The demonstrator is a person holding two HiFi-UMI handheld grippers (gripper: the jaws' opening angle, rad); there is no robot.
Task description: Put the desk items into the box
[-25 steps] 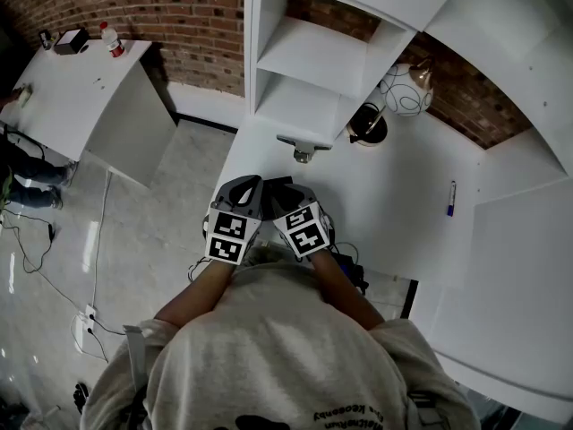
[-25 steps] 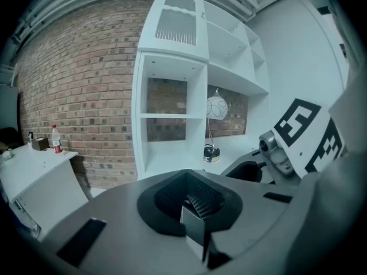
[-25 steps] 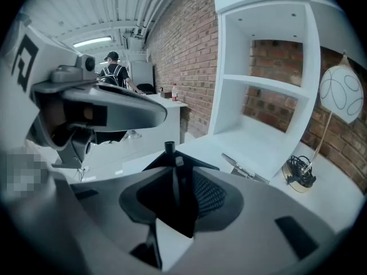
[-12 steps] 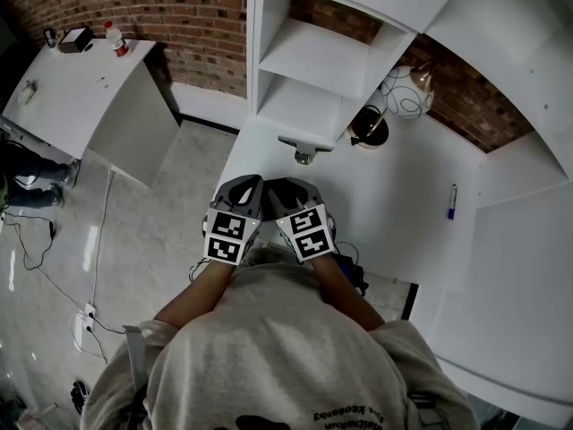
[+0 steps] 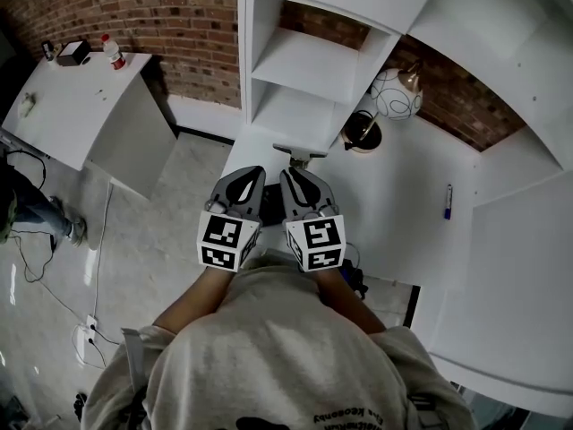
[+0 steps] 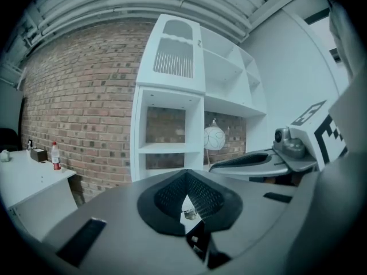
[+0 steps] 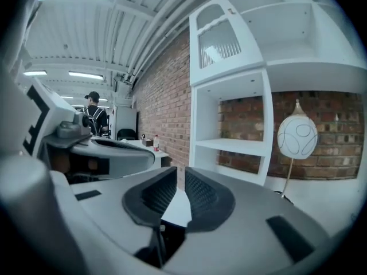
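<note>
On the white desk a small grey metal item lies just before the shelf unit, and a blue pen lies far to the right. Both grippers hover side by side above the desk's near edge, pointing at the shelf. My left gripper is shut with nothing in it; its tips meet, and the metal item shows through the gap below them. My right gripper has just been closing. A narrow slit still parts its pads, with nothing between them.
A white shelf unit stands at the desk's back. A globe lamp and a black round object sit to its right. A second white table at left carries a bottle. Cables lie on the floor.
Both grippers have risen and moved a little forward toward the shelf, and their marker cubes look larger. The pen and the metal item lie as before.
</note>
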